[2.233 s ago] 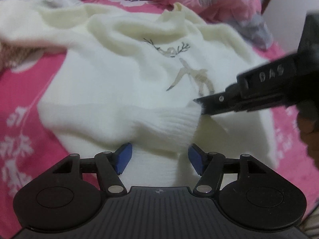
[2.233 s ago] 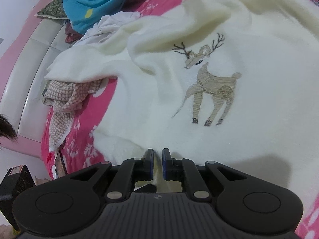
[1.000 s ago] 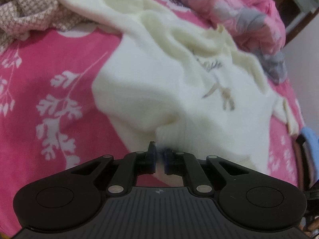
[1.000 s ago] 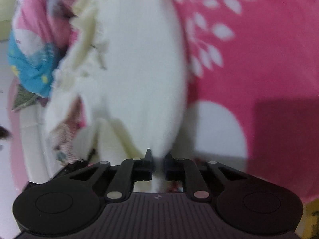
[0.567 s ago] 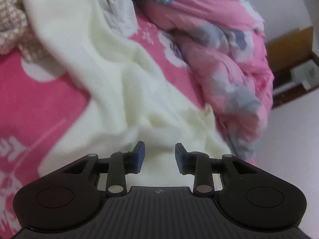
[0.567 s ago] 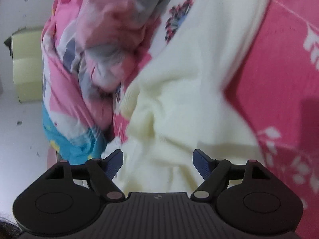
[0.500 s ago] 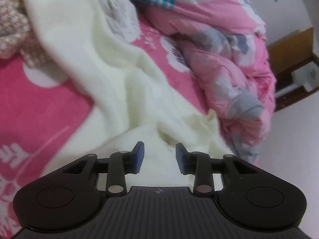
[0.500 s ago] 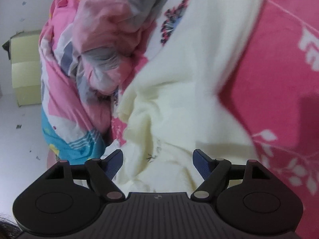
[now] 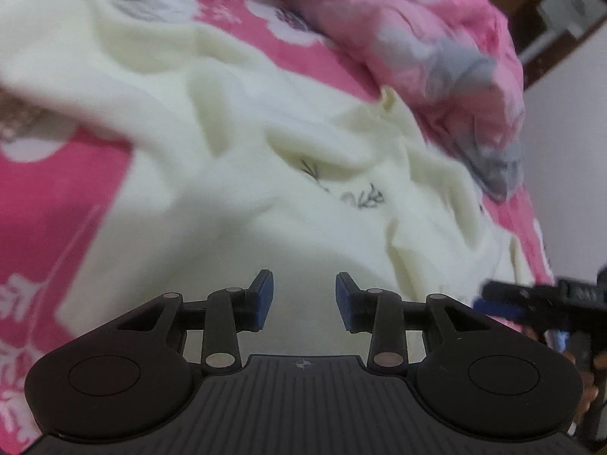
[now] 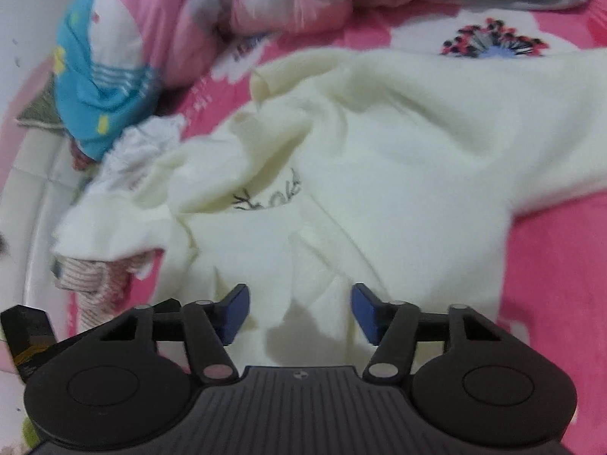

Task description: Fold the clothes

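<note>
Left wrist view shows the cream fluffy knit sweater [image 9: 242, 174] lying bunched on the pink floral bedsheet [image 9: 49, 204], its lower part apparently doubled up over the chest so only the antlers of its embroidery [image 9: 356, 197] show. The left tool [image 9: 304, 299] is spread and empty over the fold; the right tool [image 10: 299, 313] is likewise spread, holding nothing. Judging by this, a neat fold wants the doubled edge smoothed flat and the loose sleeves brought in squarely. Motion blur hides the sleeve ends, and the hem is tucked out of sight

Cream sweater [image 10: 398, 159], pink floral bedsheet [image 9: 49, 189]
</note>
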The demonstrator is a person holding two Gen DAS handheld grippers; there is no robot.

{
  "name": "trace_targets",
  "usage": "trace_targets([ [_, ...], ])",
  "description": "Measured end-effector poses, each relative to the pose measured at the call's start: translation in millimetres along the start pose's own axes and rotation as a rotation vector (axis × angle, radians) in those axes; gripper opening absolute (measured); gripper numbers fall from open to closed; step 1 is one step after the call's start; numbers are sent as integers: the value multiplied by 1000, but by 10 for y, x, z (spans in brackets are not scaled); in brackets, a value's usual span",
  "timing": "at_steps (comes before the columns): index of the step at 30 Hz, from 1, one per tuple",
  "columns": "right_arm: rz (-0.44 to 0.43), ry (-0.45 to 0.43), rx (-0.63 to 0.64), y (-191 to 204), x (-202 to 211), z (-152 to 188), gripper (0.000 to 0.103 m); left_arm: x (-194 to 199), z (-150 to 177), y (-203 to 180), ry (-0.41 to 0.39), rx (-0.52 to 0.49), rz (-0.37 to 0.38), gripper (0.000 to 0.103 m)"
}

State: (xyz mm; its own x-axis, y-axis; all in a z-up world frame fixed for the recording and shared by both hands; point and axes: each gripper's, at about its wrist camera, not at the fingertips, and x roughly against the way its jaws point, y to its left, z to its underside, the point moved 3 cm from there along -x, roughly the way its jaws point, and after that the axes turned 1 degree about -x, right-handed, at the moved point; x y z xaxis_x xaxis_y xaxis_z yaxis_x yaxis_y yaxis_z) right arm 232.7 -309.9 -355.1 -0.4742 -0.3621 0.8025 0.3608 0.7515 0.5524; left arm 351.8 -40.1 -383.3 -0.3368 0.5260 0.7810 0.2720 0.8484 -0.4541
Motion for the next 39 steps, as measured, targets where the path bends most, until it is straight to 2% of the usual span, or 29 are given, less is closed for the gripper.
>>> trace_targets([
  [4,61,64,94,29,-242,-68,41,-83,-12,-125,2,-44,18,36],
  [9,58,139,179,57,-363,-113,38,-83,22,-151,18,-89,23,36],
  [12,47,189,217,76,-387,-97,19,-91,40,-146,34,-111,22,36],
  [14,35,198,243,120,-321,-79,14,-96,52,-142,44,-125,21,36],
  [21,-23,188,185,153,60,29,14,-127,50,-81,38,-113,-10,37],
  [26,-47,262,51,-22,-65,131,18,-65,33,-22,16,-129,-36,37],
  [31,-70,299,42,-27,-263,161,17,-53,24,-12,12,-171,-79,37],
  [34,-46,246,114,66,-226,161,10,-51,5,-57,-4,-216,-115,39],
  [37,-13,148,63,2,-12,117,9,-78,-15,-132,-19,-275,-154,51],
  [39,14,94,17,-70,152,121,9,-138,-32,-167,-21,-288,-190,52],
])
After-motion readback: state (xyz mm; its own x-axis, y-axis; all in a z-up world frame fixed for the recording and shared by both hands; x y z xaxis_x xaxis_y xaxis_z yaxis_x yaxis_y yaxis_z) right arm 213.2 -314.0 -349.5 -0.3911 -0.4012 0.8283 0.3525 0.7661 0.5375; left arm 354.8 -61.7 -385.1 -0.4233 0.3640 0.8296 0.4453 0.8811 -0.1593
